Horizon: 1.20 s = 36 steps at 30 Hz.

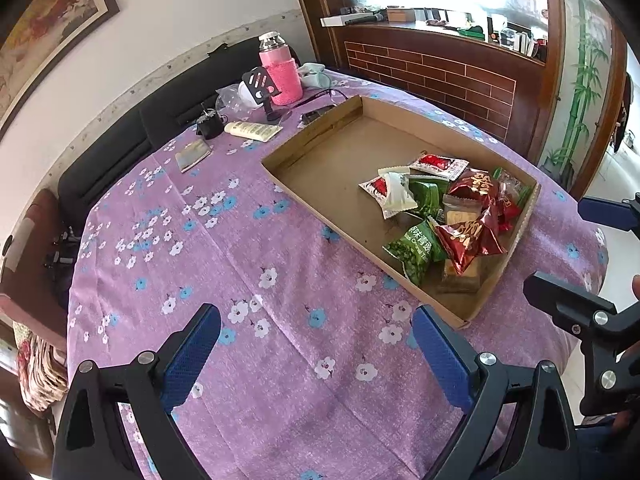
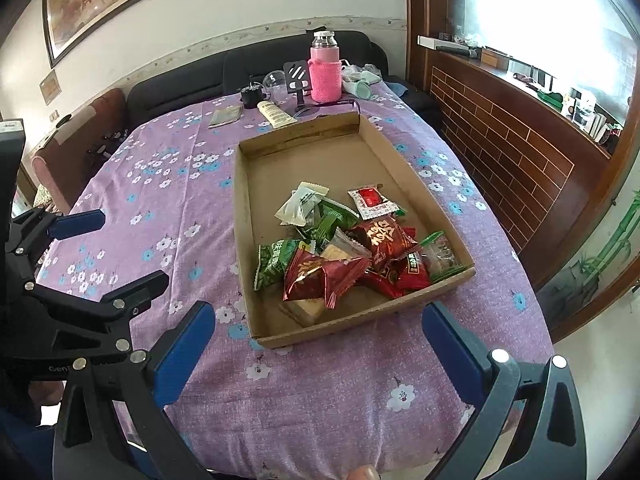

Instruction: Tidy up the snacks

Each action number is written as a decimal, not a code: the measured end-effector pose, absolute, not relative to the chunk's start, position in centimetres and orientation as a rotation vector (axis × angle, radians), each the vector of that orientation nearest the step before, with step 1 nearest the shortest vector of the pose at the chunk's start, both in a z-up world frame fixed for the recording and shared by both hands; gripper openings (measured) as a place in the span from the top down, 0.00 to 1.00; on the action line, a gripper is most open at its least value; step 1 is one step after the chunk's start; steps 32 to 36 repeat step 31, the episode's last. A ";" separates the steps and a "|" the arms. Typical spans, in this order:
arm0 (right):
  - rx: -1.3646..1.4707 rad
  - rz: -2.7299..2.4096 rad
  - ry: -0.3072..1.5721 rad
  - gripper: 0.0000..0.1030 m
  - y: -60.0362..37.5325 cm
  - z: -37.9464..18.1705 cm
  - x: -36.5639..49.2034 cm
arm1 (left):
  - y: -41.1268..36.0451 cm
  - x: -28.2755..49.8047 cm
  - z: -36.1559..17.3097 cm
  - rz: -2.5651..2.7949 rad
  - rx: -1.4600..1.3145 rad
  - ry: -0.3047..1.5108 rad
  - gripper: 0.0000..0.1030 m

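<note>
A shallow cardboard tray lies on the purple flowered tablecloth. Several wrapped snacks are heaped in its near end: red foil packets, green packets and a white one. My left gripper hovers open over bare cloth left of the tray, nothing between its blue pads. My right gripper is open too, just before the tray's near edge.
At the table's far end stand a pink-sleeved bottle, a black phone stand, a cream tube, a small black object and a booklet. A dark sofa lies beyond, a brick-patterned counter to the right.
</note>
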State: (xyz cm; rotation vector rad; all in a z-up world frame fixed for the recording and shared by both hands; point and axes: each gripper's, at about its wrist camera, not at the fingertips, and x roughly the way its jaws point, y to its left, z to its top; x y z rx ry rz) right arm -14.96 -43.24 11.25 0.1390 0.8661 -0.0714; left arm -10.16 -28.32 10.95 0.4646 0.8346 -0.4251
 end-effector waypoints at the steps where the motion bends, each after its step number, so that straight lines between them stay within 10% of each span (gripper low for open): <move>1: 0.142 -0.072 0.866 0.00 -43.4 11.2 -15.0 | -28.4 -10.1 10.9 -0.426 0.464 0.835 0.05; 36: 0.147 -0.090 0.884 0.00 -44.7 10.8 -14.7 | -30.3 -10.2 11.1 -0.457 0.478 0.805 0.05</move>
